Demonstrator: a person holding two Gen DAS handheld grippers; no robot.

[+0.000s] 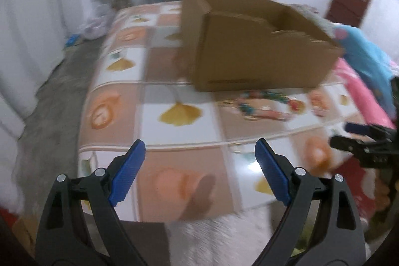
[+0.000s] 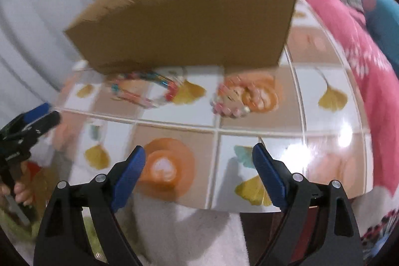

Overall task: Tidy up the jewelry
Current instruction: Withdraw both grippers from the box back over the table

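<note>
Both tools, left tool (image 1: 200,172) and right tool (image 2: 198,171), stand spread and empty. Beaded necklace (image 2: 147,89) and what may be a bracelet (image 2: 233,101) lie mid-frame on the desk (image 2: 324,81), before the cardboard box (image 2: 189,24); bracelet is nearer the right tool.

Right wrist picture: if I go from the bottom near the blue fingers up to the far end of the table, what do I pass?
Right gripper, open → orange swirl on the tablecloth → pink bead jewelry → cardboard box.
</note>
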